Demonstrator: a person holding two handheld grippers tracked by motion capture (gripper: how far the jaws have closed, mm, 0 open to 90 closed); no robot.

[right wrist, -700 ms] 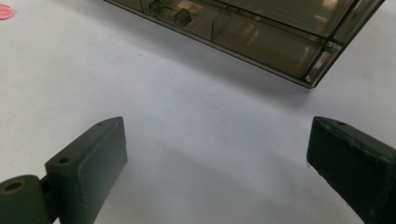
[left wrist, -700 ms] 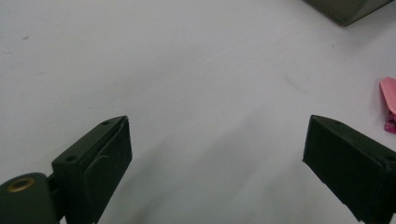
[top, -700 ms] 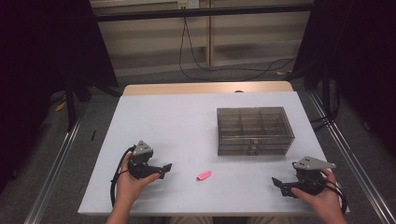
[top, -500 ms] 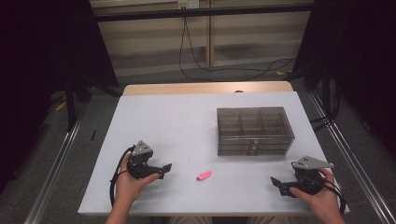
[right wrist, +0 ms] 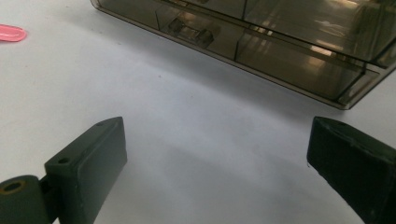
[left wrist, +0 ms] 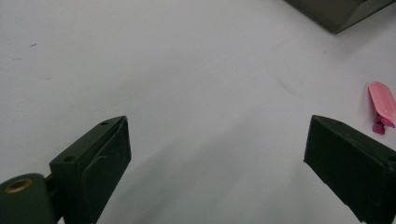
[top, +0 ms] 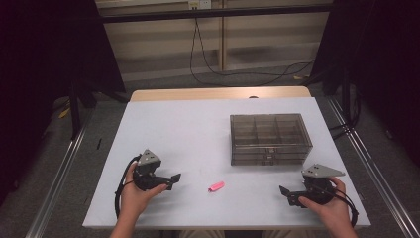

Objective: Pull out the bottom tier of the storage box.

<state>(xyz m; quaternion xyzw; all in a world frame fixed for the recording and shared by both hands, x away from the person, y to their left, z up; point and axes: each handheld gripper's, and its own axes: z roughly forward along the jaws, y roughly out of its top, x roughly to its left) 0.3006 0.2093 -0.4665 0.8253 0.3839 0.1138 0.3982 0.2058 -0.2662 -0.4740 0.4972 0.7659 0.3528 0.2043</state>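
Both hand-held tools rest low at the near edge of the matte white table. The left gripper, matte black with a grey three-cornered plate on top, has its jaws spread wide with bare table between them; the right gripper, of the same build, is likewise spread and empty. Between the two, just beyond their jaws, a small glossy pink plastic piece, flat and rounded at one end, lies on the table; its outline is too small to resolve further. Farther back, right of centre, stands a smoky translucent plastic compartment box, rectangular, with a closed lid and front latch; its contents cannot be made out through the tinted walls.
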